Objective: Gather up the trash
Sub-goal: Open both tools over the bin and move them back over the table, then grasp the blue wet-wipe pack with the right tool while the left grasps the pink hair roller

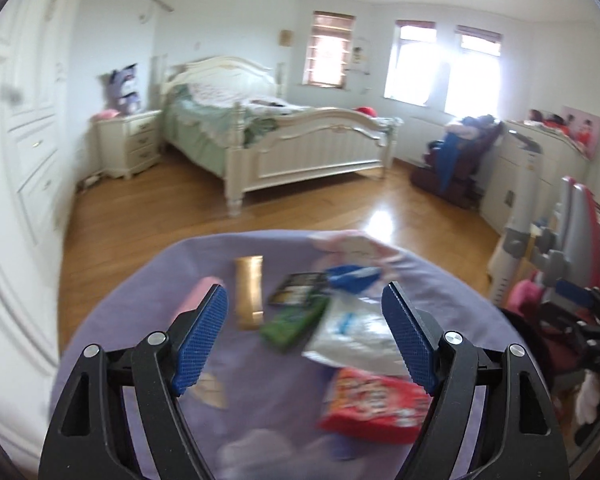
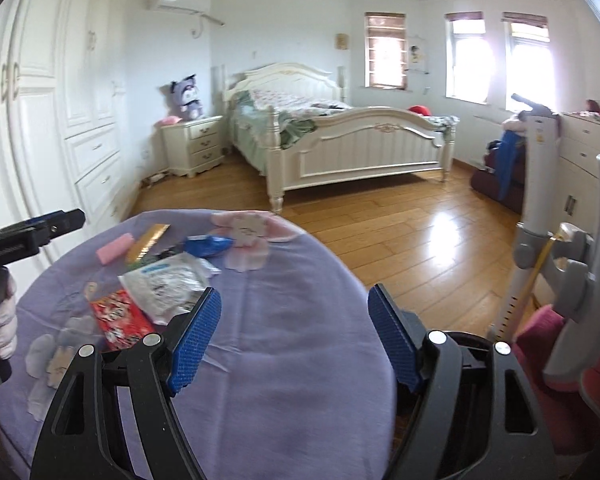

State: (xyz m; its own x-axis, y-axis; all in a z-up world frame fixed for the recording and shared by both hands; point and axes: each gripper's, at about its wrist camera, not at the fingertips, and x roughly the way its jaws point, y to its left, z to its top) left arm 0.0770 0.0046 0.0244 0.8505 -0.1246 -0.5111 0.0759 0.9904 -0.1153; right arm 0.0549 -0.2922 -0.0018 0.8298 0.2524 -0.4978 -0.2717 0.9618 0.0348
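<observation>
A round table under a purple cloth (image 1: pixel 140 320) holds a loose pile of trash. In it are a gold wrapper (image 1: pixel 250 292), a pink piece (image 1: pixel 198 292), a dark packet (image 1: pixel 298 288), a green packet (image 1: pixel 294 326), a blue wrapper (image 1: pixel 352 276), a silver pouch (image 1: pixel 356 332) and a red packet (image 1: pixel 376 408). My left gripper (image 1: pixel 305 292) hovers open above the pile, holding nothing. My right gripper (image 2: pixel 295 292) is open and empty over bare cloth (image 2: pixel 292 240). The silver pouch (image 2: pixel 166 284) and red packet (image 2: pixel 120 320) lie to its left.
A gloved hand (image 2: pixel 2 316) holds the left tool at the table's left side. A grey and pink chair (image 2: pixel 572 280) stands close on the right. Beyond the wooden floor (image 2: pixel 400 224) are a white bed (image 2: pixel 340 148), a nightstand (image 2: pixel 196 144) and a wardrobe (image 2: pixel 40 120).
</observation>
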